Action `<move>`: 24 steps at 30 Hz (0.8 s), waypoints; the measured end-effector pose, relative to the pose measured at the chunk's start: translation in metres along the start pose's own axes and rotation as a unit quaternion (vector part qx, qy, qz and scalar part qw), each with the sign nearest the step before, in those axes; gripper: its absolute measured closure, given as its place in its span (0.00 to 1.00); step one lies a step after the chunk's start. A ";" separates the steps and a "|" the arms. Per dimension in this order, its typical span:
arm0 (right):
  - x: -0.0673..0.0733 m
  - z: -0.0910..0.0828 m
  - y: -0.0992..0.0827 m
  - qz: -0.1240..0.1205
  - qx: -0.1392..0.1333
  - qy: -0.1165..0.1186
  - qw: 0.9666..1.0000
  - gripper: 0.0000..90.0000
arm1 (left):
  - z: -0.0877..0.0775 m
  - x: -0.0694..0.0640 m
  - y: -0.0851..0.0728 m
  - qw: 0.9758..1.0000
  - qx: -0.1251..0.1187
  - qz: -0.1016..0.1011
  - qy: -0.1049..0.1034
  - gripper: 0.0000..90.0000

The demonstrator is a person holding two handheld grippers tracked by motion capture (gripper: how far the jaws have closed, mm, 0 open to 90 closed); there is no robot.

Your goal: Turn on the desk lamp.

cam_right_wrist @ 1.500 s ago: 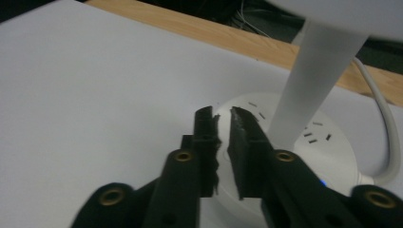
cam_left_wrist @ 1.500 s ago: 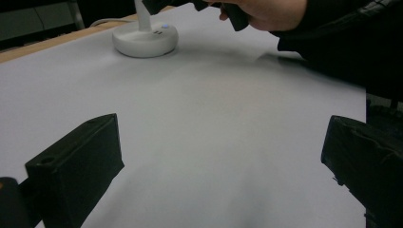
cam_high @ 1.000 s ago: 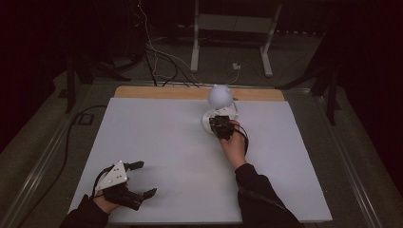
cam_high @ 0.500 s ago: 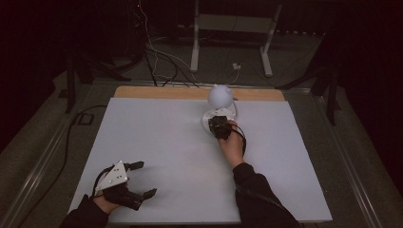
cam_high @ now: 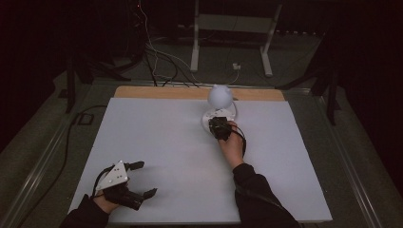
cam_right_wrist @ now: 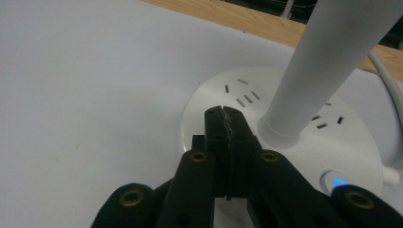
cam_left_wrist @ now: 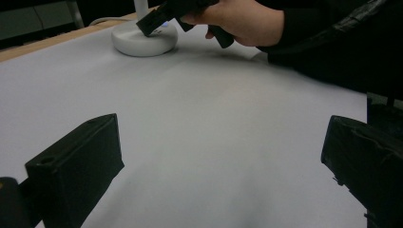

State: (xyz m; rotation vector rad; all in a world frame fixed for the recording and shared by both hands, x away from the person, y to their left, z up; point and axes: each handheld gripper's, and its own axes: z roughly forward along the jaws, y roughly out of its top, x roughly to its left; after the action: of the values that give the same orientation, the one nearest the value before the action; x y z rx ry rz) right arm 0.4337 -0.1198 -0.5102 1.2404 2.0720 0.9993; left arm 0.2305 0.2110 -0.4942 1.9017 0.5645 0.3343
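At the near left corner of the white table, the left gripper rests low with its jaws spread wide and nothing between them. Toward the far middle stands a white desk lamp, its round base carrying slot sockets and a blue-lit button. The right gripper sits with jaws pressed together, its tip over the base just beside the stem

Glossy white plastic lamp base, matt white tabletop
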 end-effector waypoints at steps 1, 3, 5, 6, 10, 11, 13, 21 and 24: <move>0.000 0.000 0.000 -0.002 0.000 -0.001 1.000 1.00 | 0.000 0.000 0.000 1.000 0.000 0.000 0.000 0.00; 0.000 0.000 0.000 -0.003 0.000 0.000 1.000 1.00 | 0.000 0.000 0.000 1.000 0.000 -0.001 -0.001 0.00; 0.000 0.000 0.000 -0.003 0.000 -0.001 1.000 1.00 | 0.000 0.000 0.000 1.000 0.001 0.000 0.000 0.00; 0.001 0.000 0.000 -0.004 0.001 -0.003 1.000 1.00 | 0.000 0.000 0.000 1.000 0.001 -0.001 -0.001 0.00; 0.003 -0.001 -0.002 -0.014 -0.001 -0.011 1.000 1.00 | 0.001 0.000 0.000 1.000 0.000 -0.001 -0.001 0.00; 0.003 -0.001 -0.003 -0.016 -0.003 -0.011 1.000 1.00 | 0.001 0.000 0.000 1.000 0.001 0.000 -0.001 0.00; 0.003 -0.002 -0.003 -0.017 -0.004 -0.011 1.000 1.00 | 0.001 0.000 0.000 1.000 0.001 0.000 -0.002 0.00; 0.003 -0.010 0.005 -0.003 -0.023 0.003 1.000 0.95 | 0.002 0.001 0.000 1.000 0.000 -0.004 0.000 0.00; 0.003 -0.016 0.009 0.002 -0.033 0.013 0.999 0.88 | 0.001 0.001 0.000 1.000 0.000 -0.003 -0.002 0.00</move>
State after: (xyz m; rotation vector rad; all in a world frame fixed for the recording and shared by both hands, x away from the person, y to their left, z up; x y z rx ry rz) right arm 0.4254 -0.1192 -0.4938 1.2046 2.0404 1.0813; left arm 0.2318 0.2104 -0.4947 1.8998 0.5676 0.3276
